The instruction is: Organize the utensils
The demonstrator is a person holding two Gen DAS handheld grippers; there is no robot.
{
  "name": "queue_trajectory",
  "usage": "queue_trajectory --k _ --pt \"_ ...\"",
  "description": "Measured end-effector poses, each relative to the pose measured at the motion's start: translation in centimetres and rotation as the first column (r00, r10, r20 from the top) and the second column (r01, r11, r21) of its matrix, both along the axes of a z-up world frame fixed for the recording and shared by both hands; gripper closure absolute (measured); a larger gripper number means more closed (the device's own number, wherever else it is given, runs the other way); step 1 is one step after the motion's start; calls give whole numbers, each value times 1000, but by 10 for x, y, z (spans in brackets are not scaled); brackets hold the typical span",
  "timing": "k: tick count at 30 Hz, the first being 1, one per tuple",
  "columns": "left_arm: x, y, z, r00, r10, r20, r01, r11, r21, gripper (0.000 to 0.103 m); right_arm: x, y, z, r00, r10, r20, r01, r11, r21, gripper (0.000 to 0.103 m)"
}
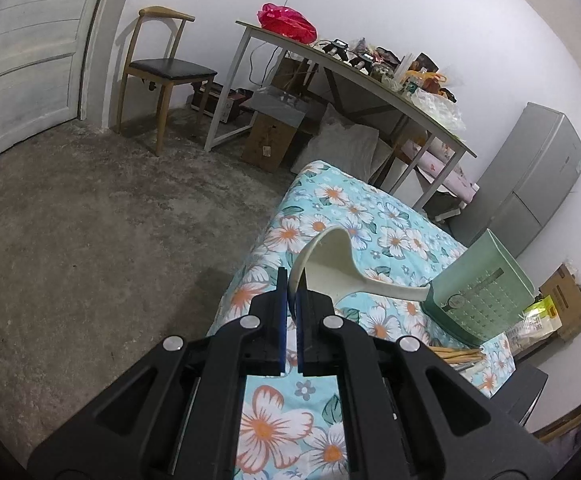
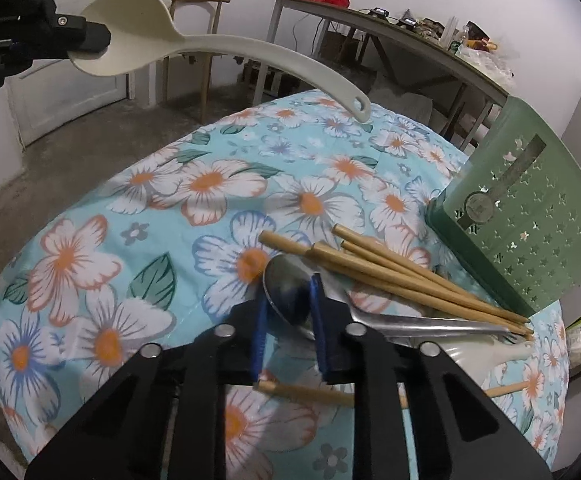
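My left gripper (image 1: pixel 289 286) pinched the bowl rim of the cream ladle (image 2: pixel 138 28), held in the air above the floral cloth (image 2: pixel 194 184). My right gripper (image 2: pixel 288 308) straddled the steel spoon (image 2: pixel 286 292) (contact unclear) beside the chopsticks (image 2: pixel 394 276), near the tilted green basket (image 2: pixel 530 216).

Matt plastic ladle (image 2: pixel 138 20); glossy metal spoon (image 2: pixel 290 292); wooden chopsticks (image 2: pixel 402 276).

Floral-clothed table (image 2: pixel 194 184) — chopsticks (image 2: pixel 402 276); metal spoon (image 2: pixel 290 292); green basket (image 2: pixel 530 216)
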State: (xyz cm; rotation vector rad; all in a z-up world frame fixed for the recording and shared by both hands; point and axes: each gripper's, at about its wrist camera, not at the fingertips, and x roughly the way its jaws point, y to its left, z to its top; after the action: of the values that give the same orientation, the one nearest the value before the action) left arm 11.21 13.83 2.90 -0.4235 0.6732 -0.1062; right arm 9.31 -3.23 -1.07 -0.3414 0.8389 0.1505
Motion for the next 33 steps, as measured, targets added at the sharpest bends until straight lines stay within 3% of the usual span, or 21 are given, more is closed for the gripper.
queue_trajectory --k 6,13,18,26,33 --pt "0 1 5 1000 1 24 -2 1000 17 101 -7 -10 20 999 1 45 -3 1000 31 92" --pt "-3 -7 25 996 -4 86 1 999 43 101 -26 -50 69 994 -46 100 27 983 184 97" --pt "-5 -18 39 993 -20 116 14 998 56 101 -36 -93 103 982 -126 138 77 946 314 99" --pt "-5 -37 61 987 -45 155 32 996 81 101 -43 -141 131 968 -198 154 102 872 479 100" --pt "-9 -52 77 982 -55 180 38 994 99 101 -52 -163 152 956 -214 202 71 834 548 100"
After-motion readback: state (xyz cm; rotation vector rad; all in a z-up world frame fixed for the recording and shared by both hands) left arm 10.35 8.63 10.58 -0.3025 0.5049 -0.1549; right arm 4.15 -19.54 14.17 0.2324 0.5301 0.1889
